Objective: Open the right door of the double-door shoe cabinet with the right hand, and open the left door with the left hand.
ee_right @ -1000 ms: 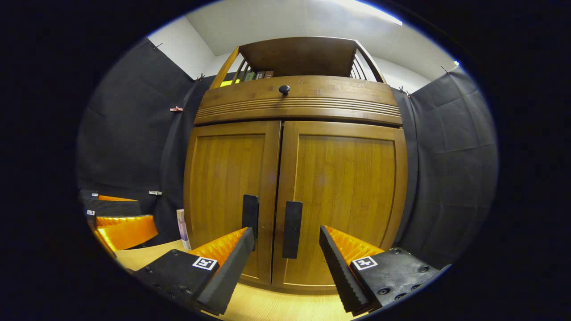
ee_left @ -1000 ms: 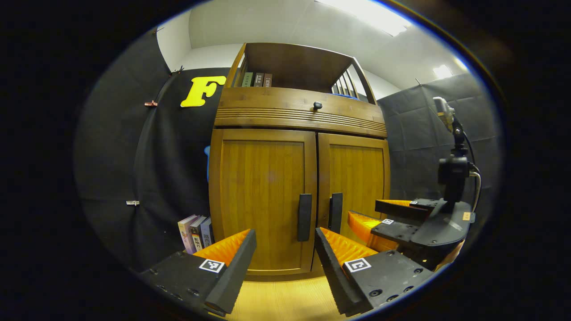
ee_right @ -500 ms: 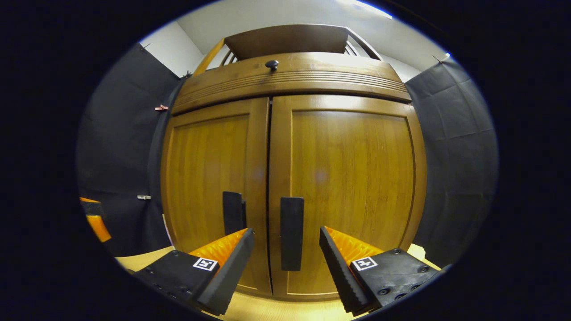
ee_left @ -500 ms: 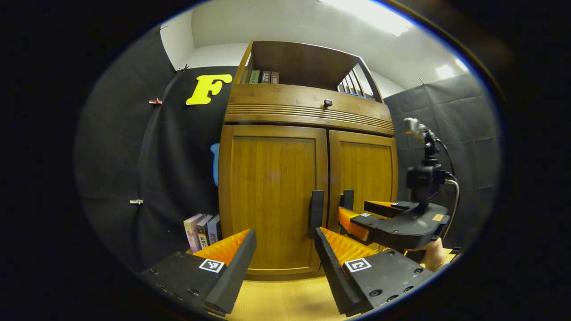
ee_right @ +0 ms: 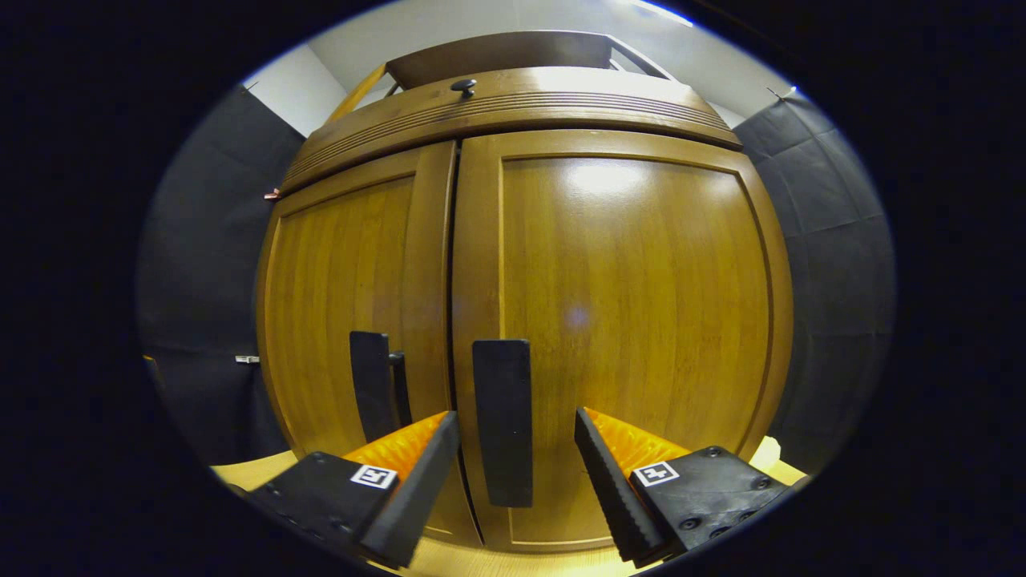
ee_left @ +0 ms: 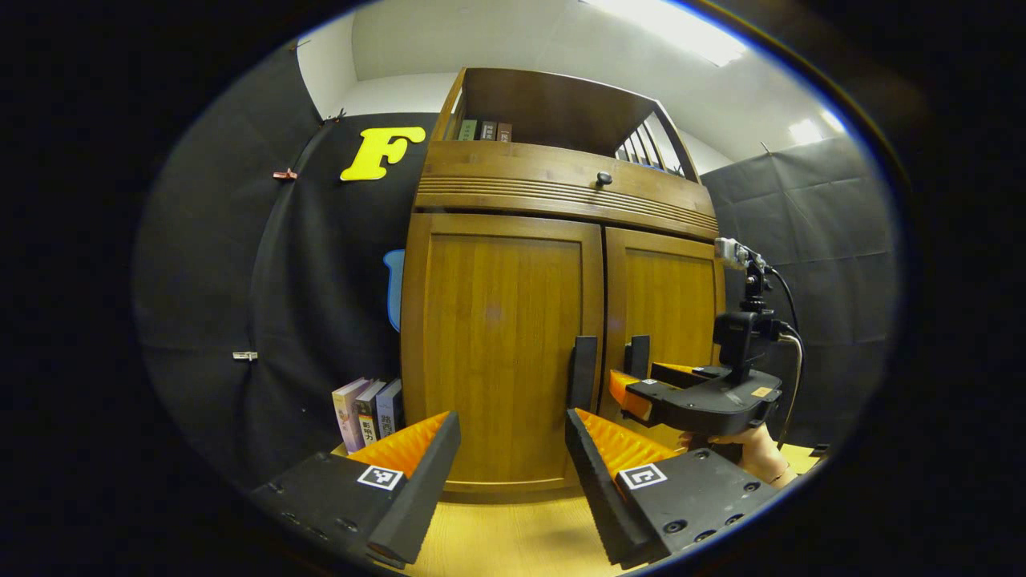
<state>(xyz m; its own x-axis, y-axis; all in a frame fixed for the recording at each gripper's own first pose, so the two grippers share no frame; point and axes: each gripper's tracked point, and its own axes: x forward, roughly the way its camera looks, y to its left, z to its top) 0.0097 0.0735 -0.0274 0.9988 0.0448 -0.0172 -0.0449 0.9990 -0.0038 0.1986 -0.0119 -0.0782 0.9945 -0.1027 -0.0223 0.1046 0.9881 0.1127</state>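
The wooden shoe cabinet has both doors closed. In the left gripper view the left door (ee_left: pixel 501 344) faces me, its dark handle (ee_left: pixel 583 373) beside the right door's handle (ee_left: pixel 638 357). My left gripper (ee_left: pixel 510 425) is open, still some way short of the cabinet. The right gripper (ee_left: pixel 641 378), held by a hand (ee_left: pixel 753 453), reaches in at the right door (ee_left: pixel 669 312). In the right gripper view the right door (ee_right: pixel 633 320) is very close. My right gripper (ee_right: pixel 515 417) is open, with the right handle (ee_right: pixel 503 421) standing between its fingers; the left handle (ee_right: pixel 370 385) is further left.
Several books (ee_left: pixel 367 413) stand on the wooden floor (ee_left: pixel 513 537) left of the cabinet. A drawer front with a dark knob (ee_left: pixel 603 178) runs above the doors, and books (ee_left: pixel 485 130) sit on the open top shelf. Black cloth walls enclose both sides.
The right gripper has moved forward to the right door, so its handle now lies between the open fingers. The left gripper has drifted slightly, staying open.
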